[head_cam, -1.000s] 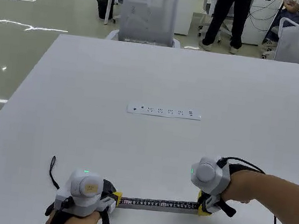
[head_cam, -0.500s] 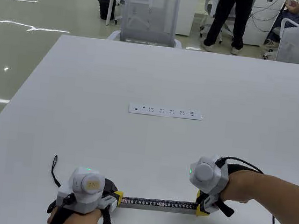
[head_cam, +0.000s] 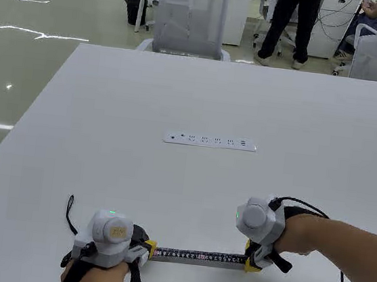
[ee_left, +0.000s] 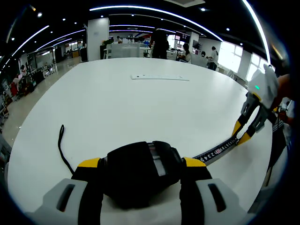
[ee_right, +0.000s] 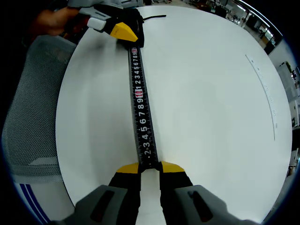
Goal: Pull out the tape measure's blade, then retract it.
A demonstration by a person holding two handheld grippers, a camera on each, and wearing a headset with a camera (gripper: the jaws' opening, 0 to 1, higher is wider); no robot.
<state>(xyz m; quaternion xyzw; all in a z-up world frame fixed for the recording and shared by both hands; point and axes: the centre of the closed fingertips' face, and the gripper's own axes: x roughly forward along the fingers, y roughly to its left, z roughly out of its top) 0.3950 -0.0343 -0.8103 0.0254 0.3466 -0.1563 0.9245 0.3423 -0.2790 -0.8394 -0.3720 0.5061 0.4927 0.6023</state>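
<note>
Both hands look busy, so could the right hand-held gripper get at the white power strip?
Probably not yet: the right hand-held gripper is shut on the blade; bare table lies between it and the power strip.

1. In the right gripper view, the tape measure blade (ee_right: 140,103) carries black digits in one row. From the near end they read 2, 3, 4, 5, 6, 7, 8, 9.
2. After the 9 stands a 10 in a red box, then the digits 1 to 9 again.
3. In the left gripper view, the blade beside the black tape measure case (ee_left: 140,171) shows 2, 3, 4.
4. In the head view, the blade's marks are too small to read.
</note>
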